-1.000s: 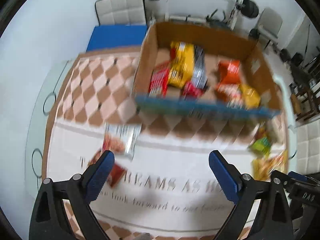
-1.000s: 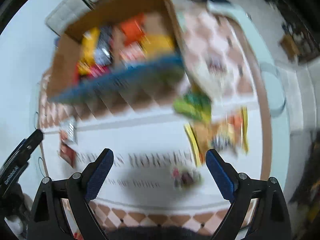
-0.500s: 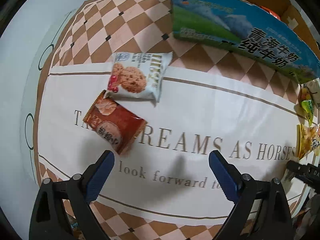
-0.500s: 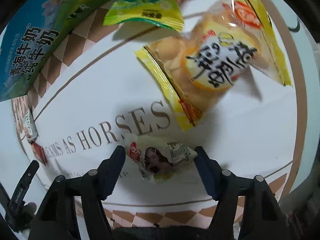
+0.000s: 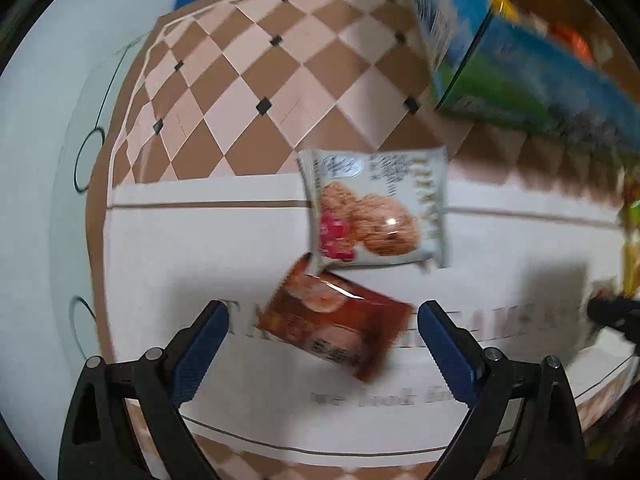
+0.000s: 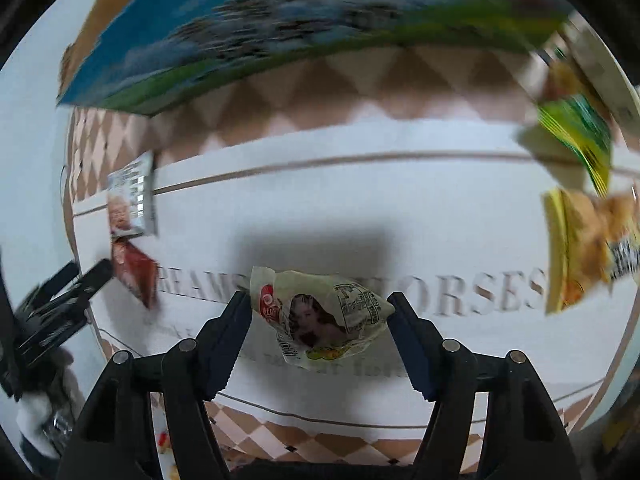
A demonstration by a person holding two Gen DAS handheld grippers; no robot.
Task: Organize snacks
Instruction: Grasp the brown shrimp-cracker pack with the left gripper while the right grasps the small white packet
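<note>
We find right tongs (image 6: 320,316) clamped on pale wrapped snack (image 6: 320,320), lifted clear of tablecloth (image 6: 400,200); snack's long axis spans finger to finger. Box (image 6: 280,32) lies at 12 o'clock from right tongs, well apart. Left tongs (image 5: 322,332) apart, nothing gripped. Red-brown packet (image 5: 336,328) sits between their tips, long axis toward 4 o'clock. Cookie packet (image 5: 376,210) at 12 o'clock, touching it. We judge left tongs nearer both packets.
</note>
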